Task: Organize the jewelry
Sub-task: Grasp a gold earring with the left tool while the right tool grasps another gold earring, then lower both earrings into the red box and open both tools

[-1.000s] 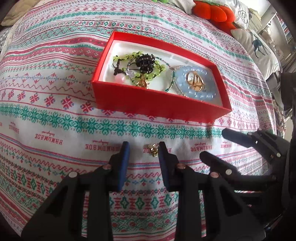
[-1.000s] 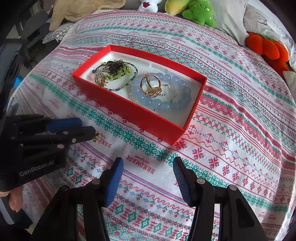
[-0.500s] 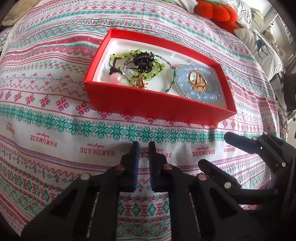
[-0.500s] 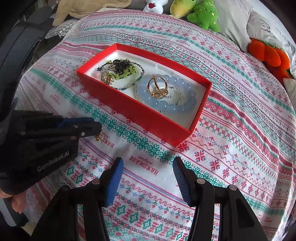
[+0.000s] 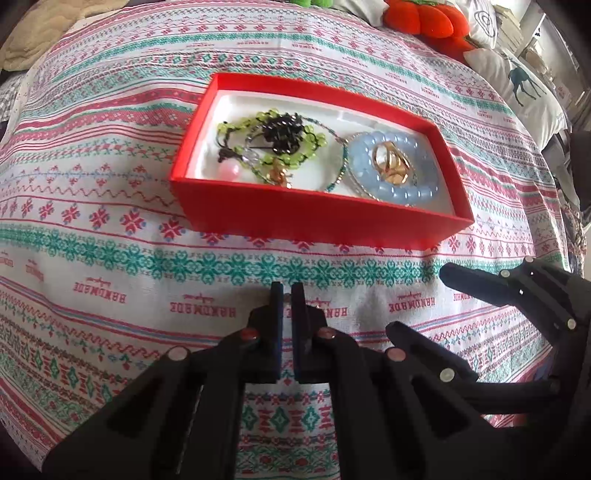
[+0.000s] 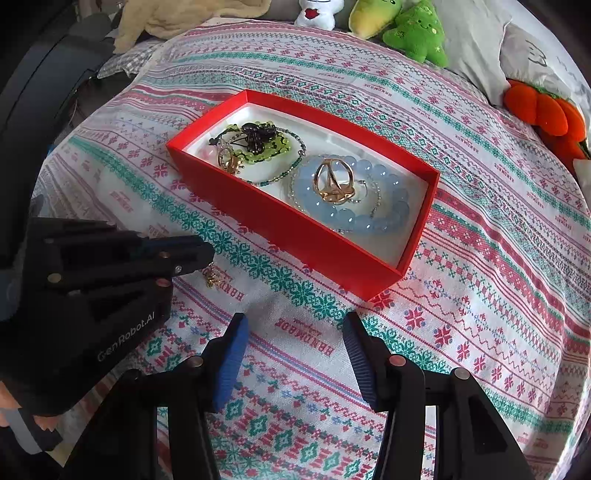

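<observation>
A red box [image 5: 325, 221] [image 6: 295, 232] with a white lining sits on the patterned cloth. It holds a green bead bracelet [image 5: 266, 140], a blue bead bracelet [image 5: 391, 184] [image 6: 354, 206], gold rings [image 6: 332, 181] and thin chains. My left gripper [image 5: 287, 291] [image 6: 208, 258] is shut on a small gold earring [image 6: 211, 276] that hangs from its tips just above the cloth, in front of the box. My right gripper [image 6: 293, 332] is open and empty, near the box's front corner; its fingers [image 5: 469, 282] show at the right of the left wrist view.
The cloth [image 6: 480, 295] covers a round surface that falls away at the edges. Plush toys [image 6: 413, 33] and an orange plush [image 6: 543, 110] lie at the back, with a beige blanket [image 6: 177, 18] at the back left.
My left gripper has closed on the gold earring that lay on the cloth and lifted it slightly. The right gripper has stayed open and shifted a little toward the box.
</observation>
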A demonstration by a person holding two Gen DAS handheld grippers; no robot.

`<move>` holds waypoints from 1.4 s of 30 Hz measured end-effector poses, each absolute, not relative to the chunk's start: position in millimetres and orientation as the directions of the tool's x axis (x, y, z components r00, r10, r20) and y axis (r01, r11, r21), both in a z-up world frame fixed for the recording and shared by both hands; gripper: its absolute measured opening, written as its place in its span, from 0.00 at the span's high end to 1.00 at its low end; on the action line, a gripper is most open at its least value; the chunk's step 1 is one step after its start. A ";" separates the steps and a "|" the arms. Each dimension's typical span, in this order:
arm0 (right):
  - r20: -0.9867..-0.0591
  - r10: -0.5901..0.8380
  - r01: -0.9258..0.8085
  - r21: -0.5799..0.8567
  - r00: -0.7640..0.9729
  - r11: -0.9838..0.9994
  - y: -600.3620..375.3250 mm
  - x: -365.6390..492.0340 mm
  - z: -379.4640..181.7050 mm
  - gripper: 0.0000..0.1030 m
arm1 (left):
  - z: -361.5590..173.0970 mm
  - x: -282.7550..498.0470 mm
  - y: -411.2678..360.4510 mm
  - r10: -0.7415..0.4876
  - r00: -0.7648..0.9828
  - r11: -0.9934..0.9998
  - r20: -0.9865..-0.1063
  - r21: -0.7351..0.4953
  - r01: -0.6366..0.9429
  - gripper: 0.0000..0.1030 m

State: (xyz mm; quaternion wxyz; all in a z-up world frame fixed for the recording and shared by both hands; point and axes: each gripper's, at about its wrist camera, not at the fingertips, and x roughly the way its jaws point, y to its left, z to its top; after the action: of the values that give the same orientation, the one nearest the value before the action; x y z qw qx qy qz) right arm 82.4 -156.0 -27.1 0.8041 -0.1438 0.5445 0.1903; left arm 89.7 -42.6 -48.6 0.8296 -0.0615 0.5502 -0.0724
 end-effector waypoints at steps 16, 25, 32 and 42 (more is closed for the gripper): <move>-0.933 0.242 -0.467 0.094 0.267 0.879 -115.1 89.7 -39.4 0.64 | -29.6 72.8 11.5 -0.203 0.424 0.977 -0.883 -0.212 0.026 0.95; -0.950 0.221 -0.418 0.114 0.218 0.901 -97.1 101.6 -54.9 0.78 | -25.3 68.6 33.1 -0.197 0.436 0.976 -0.878 -0.217 0.004 0.95; -0.953 0.216 -0.392 0.119 0.214 0.912 -97.2 110.8 -57.1 0.86 | -22.5 66.6 38.4 -0.201 0.441 0.975 -0.875 -0.222 0.002 0.95; -0.951 0.204 -0.404 0.096 0.234 0.910 -93.5 104.7 -49.3 0.90 | -19.9 69.1 30.1 -0.204 0.440 0.975 -0.874 -0.221 0.015 0.95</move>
State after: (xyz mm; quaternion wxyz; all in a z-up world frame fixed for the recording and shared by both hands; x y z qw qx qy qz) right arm 104.7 -93.5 -49.3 0.7807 -0.0852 0.5876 0.1948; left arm 69.1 30.1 -19.9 0.8438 -0.0904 0.5251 -0.0649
